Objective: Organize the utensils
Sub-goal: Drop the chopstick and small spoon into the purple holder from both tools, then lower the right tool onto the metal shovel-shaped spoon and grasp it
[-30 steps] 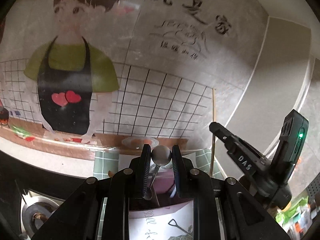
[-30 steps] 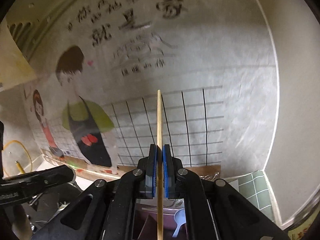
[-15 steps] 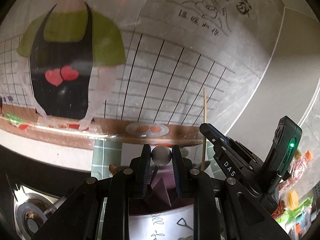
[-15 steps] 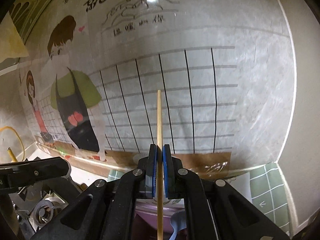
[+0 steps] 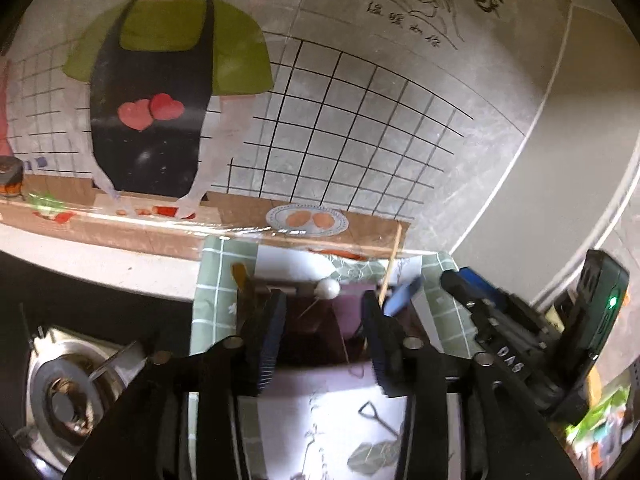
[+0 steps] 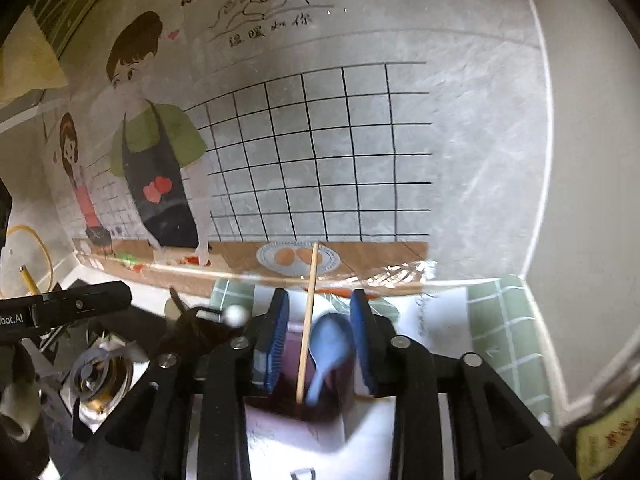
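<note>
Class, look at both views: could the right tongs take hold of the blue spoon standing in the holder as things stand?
Probably yes. The right tongs are opening with the blue spoon between their pads; only the chopstick stands alongside it.

Chopstick's (image 6: 307,320) lower end inside holder (image 6: 280,402)
</note>
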### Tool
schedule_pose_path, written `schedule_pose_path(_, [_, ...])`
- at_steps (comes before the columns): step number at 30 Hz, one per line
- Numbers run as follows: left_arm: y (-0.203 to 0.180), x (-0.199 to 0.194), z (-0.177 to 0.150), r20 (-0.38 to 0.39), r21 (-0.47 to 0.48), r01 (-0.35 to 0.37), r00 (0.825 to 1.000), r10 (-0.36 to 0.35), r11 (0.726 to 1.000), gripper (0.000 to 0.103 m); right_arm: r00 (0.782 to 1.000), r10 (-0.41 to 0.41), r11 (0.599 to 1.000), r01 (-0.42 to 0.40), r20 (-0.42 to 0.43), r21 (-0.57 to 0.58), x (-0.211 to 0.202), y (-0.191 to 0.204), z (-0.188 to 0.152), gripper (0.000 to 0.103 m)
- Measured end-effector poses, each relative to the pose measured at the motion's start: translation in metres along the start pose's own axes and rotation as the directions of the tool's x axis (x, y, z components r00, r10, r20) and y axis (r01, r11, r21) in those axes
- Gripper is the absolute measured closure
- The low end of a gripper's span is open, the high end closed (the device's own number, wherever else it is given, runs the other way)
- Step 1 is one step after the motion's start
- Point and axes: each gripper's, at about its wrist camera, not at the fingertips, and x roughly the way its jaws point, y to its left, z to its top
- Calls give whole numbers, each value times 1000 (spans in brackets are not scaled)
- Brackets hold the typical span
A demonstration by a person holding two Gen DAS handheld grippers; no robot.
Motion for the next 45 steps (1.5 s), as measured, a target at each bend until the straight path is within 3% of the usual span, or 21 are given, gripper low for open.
schedule_pose_path(1, [-1, -5, -5, 1, 10, -4, 1000, 4, 1000, 49, 1000, -6, 1000, 6, -7, -8, -7, 1, -2, 62])
schedule_pose_path(4, [-2, -15, -20, -8, 31, -17, 1000, 17, 999, 49, 999, -29, 999, 28, -26, -44, -26, 6, -7, 40])
schedule_pose_path(6, [0, -20, -33, -25, 29, -11, 1000, 12, 1000, 49, 999, -40, 997, 38, -32, -66, -37, 8, -13, 36])
schedule_pose_path(9, [3, -22, -50, -53, 30, -15, 998, 17, 999, 49, 996, -49, 995, 42, -80, -88, -43, 8, -23, 19])
schedule_pose_path(15, [15, -19, -98, -152, 19, -17, 988, 20, 1000, 49, 974, -48, 993, 21, -222, -119, -37, 5, -58, 16])
schedule_pose_path(21, [29, -20, -138, -227, 7, -38, 973, 38, 999, 49, 929, -48, 993, 7, -367, -114, -20, -1, -100, 16])
schedule_pose_path(22, [30, -21, -141, -232, 5, -40, 972, 40, 999, 49, 923, -48, 994, 5, -382, -112, -18, -1, -106, 19])
schedule_pose_path(24, [36, -23, -152, -249, 1, -50, 967, 48, 999, 49, 909, -33, 994, -14, -415, -111, -12, 1, -117, 36])
schedule_pose_path(26, [40, -23, -158, -263, 3, -58, 963, 56, 998, 49, 888, -20, 992, -39, -459, -119, -5, 4, -126, 61])
schedule_pose_path(34, [47, -26, -176, -308, -4, -62, 950, 58, 998, 49, 836, -60, 989, -24, -546, -145, 22, 12, -152, 76])
schedule_pose_path(36, [43, -26, -181, -325, 21, -42, 945, 46, 999, 47, 838, -90, 985, -4, -539, -171, 20, 14, -155, 82])
schedule_pose_path(38, [36, -24, -187, -342, 50, -17, 939, 34, 999, 41, 831, -95, 985, -1, -547, -171, 18, 14, -156, 95])
schedule_pose_path(45, [18, -13, -201, -399, 128, 21, 917, 32, 992, 41, 805, -78, 991, -1, -588, -133, -6, 15, -166, 97])
